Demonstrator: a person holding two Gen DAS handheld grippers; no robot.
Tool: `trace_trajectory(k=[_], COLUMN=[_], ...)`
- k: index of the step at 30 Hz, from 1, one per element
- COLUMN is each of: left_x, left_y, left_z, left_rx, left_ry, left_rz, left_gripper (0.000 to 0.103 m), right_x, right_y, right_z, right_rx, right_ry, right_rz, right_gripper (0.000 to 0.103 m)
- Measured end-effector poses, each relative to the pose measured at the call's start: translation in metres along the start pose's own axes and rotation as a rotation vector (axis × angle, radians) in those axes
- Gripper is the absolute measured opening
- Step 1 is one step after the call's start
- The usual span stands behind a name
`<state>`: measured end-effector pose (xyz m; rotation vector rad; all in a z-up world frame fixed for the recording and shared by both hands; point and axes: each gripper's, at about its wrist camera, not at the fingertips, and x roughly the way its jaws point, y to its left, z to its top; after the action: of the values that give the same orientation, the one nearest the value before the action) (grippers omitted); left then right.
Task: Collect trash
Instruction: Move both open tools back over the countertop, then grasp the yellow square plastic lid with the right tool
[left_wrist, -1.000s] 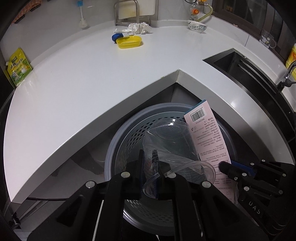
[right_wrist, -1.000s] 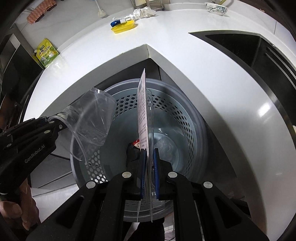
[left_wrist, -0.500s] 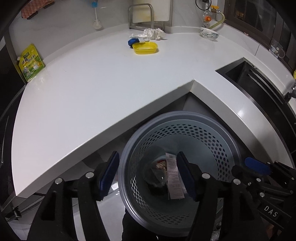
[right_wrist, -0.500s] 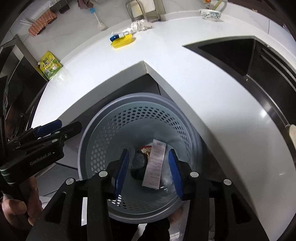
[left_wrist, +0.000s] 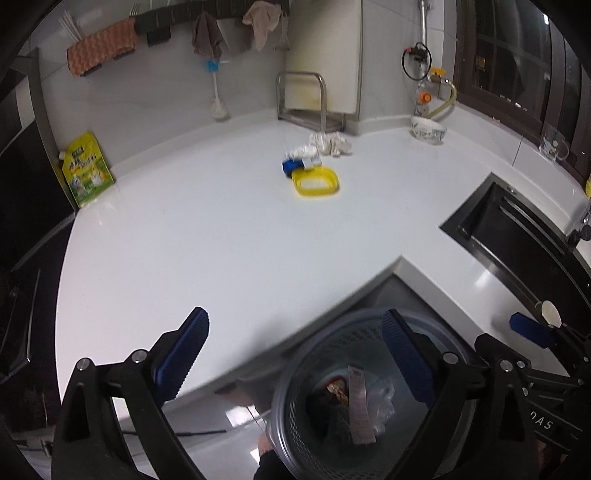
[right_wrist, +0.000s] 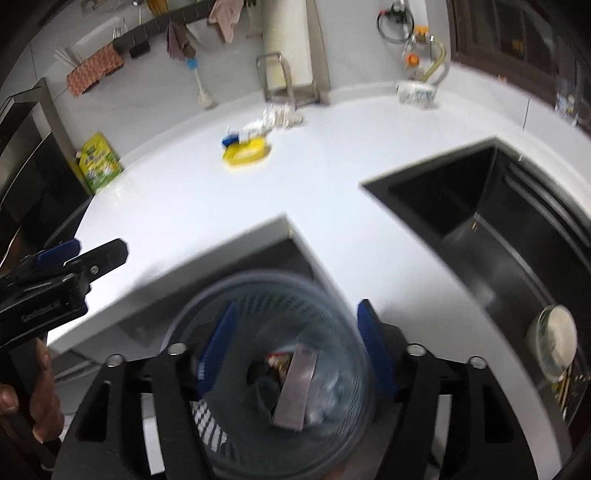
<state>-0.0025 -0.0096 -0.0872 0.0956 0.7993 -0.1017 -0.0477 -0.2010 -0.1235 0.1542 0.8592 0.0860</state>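
Trash sits at the bottom of the perforated bin below the inner corner of your worktop: a long pale printed slip lies on top, with crumpled clear plastic just to its right and a dark wrapper with red and gold to its left. The print on the slip is too small to read. From your right wrist view the same slip shows inside the blurred bin.

Your left hand-held gripper is spread wide with nothing between its blue pads; one pad hangs over the worktop edge, the other over the bin. Your right hand-held gripper is likewise wide apart and holds nothing, both pads over the bin mouth. "DAS" reads on the right tool's body in the left view; the lettering on the left tool in the right view is blurred.

Farther out on the worktop, a yellow dish holds something white, with a blue object touching its far side and a crumpled white cloth behind. A green-yellow pouch leans at the left wall, its writing unreadable. A patterned bowl stands near the back right corner. The dark sink holds a pale round dish.
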Motion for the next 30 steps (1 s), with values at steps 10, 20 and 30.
trace_trajectory(k=[10,20,30], left_x=[0.018,0.076,0.138], left_y=[0.036,0.092,0.131], left_z=[0.058,0.104,0.133], left_rx=[0.008,-0.011,-0.015], left_ry=[-0.067,-0.065,-0.040], left_rz=[0.013,-0.008,-0.011], left_gripper=[0.097,0.097,0.097], right_x=[0.020,0.081,0.153], right_y=[0.018,0.048,0.082], right_z=[0.063,0.121,0.160], right_rx=[-0.032,-0.012,-0.012], right_ry=[-0.089,-0.097,-0.041], right_rz=[-0.052,-0.070,-0.086], right_gripper=[0.075,0.075,0.080])
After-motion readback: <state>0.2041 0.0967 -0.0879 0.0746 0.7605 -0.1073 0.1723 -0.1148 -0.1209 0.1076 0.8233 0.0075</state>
